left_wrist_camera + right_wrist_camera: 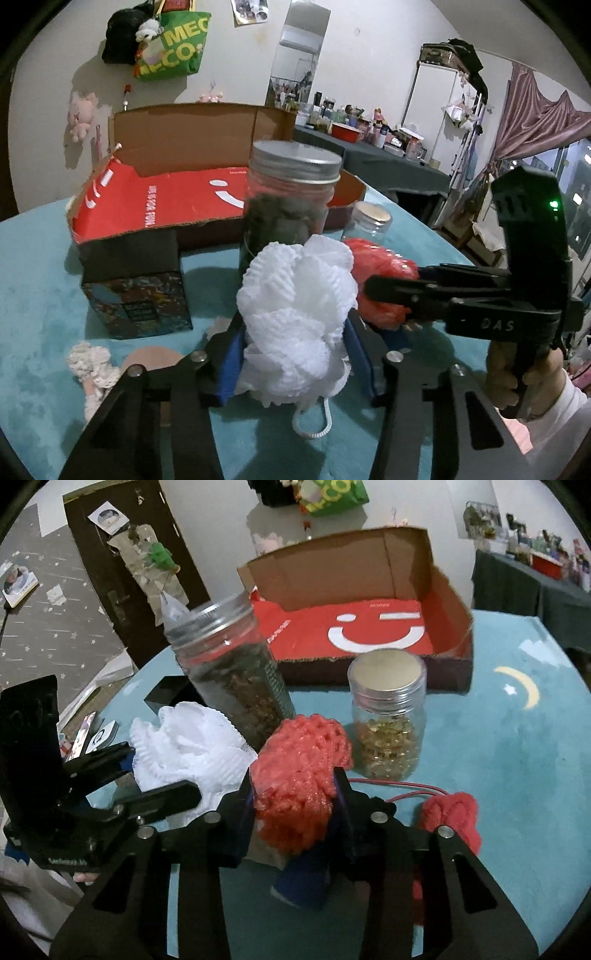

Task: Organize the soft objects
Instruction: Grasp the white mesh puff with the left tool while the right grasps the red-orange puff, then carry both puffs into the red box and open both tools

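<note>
**Op:** Left wrist view first: my left gripper (295, 354) pinches the white puff (295, 317) just in front of the tall jar (288, 206). Right gripper (295, 805) squeezes the red puff (299, 775) beside the small jar (388, 716).

**Mate:** Next?

**Op:** I'd lift both straight up, clear the jars, then carry them over to the open box (454, 602).

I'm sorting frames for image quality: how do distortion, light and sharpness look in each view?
Left wrist view: strong fisheye bend with dark corners, dim indoor light, white mesh pouf nearly blown out. Right wrist view: same bend, red mesh pouf fairly sharp, room edges soft.
</note>
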`<state>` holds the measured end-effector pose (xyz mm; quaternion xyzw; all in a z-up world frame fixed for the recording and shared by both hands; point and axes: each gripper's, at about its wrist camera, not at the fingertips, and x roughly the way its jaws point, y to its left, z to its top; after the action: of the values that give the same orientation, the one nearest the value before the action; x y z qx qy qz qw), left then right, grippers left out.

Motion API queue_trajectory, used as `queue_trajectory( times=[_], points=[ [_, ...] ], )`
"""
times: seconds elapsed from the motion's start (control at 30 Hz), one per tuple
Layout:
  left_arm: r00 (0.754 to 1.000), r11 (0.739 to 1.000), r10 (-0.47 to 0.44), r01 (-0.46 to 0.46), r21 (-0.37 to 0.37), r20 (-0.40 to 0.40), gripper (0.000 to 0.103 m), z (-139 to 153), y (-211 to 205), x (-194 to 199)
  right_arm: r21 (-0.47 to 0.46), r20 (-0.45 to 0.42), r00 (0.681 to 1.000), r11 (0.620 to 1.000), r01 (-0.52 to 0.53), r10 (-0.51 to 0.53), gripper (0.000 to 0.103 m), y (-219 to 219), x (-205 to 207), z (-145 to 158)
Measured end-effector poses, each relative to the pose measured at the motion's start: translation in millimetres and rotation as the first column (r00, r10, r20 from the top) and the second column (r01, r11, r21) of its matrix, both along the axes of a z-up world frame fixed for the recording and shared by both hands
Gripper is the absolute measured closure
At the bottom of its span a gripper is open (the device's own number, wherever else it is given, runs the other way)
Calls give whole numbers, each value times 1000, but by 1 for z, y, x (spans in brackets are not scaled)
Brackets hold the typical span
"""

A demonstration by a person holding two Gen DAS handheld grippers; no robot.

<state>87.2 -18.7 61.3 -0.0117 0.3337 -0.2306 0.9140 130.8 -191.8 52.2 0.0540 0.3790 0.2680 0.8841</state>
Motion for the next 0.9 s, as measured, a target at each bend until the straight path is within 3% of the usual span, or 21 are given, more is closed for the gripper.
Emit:
queue_trajectory(
  times=[0.47,0.77,0.9],
  points=[
    [995,999,49,-51,12,91,58,35,25,-17,-14,123,988,996,93,-91,67,-14,-34,32],
    [985,997,78,-79,-4,152,60,71,51,-14,-10,189,976,994,113,-109,67,-25,-32,56],
    [978,996,78,-87,36,195,60,89,57,0,-15,229,968,993,114,-107,67,-29,-25,73]
  ],
)
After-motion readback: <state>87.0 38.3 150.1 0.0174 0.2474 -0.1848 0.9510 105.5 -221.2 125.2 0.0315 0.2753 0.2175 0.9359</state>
